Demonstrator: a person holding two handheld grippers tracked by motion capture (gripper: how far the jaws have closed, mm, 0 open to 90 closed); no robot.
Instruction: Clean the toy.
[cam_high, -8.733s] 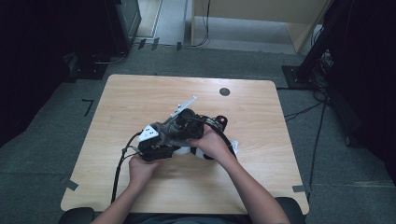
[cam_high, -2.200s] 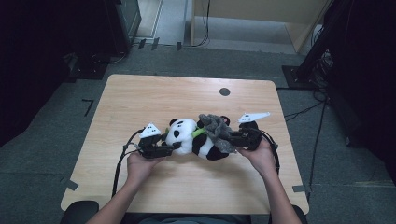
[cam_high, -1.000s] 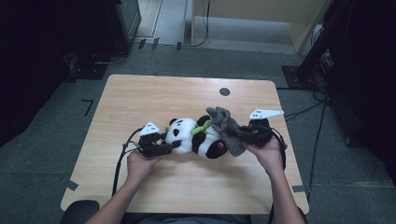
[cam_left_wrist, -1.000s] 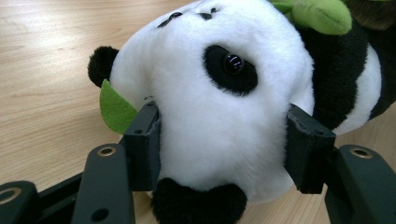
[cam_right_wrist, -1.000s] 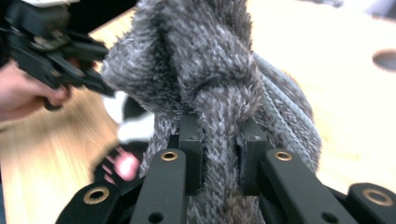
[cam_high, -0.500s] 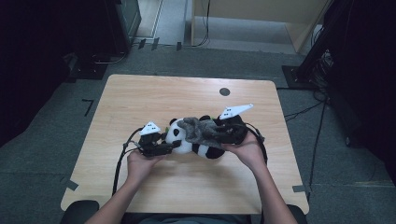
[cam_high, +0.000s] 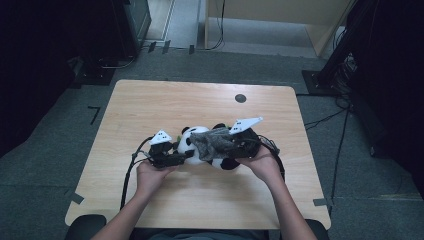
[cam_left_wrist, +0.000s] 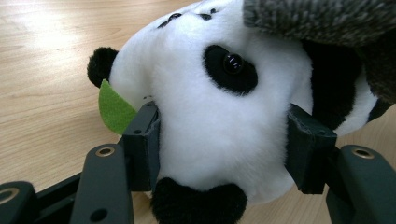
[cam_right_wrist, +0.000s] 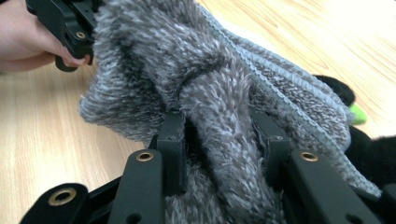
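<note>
1. Biggest thing first: the table (cam_high: 150, 105), plain light wood, and everything we're working on sits near its middle, just ahead of our hands.

2. Next down, the panda plush (cam_high: 192, 141), lying on its side on the wood. In the left gripper view its white face (cam_left_wrist: 219, 121) has a jaw pad on each cheek, so our left gripper (cam_high: 167, 152) is pinching the head, and a green leaf (cam_left_wrist: 112, 109) pokes out beside one jaw.

3. Then the grey fuzzy cloth (cam_high: 212, 142), draped over the panda's body and reaching up toward its head. In the right gripper view a thick fold of it (cam_right_wrist: 219, 116) runs between the jaws.

4. Our right gripper (cam_high: 240, 142) has just been opening its jaws; the fold sits between them, but the pads look eased off it rather than squeezing, so we'd call it spread around the cloth.

5. What could go wrong, as far as we can judge:
- The fuzzy pile could snag on a pad when the right gripper pulls back, dragging the cloth off the panda.
- The cover is bunched, so it may slump off the rounded body once let go.
- The left pinch is on soft stuffing, so a tug could let the head squirm out.
</note>
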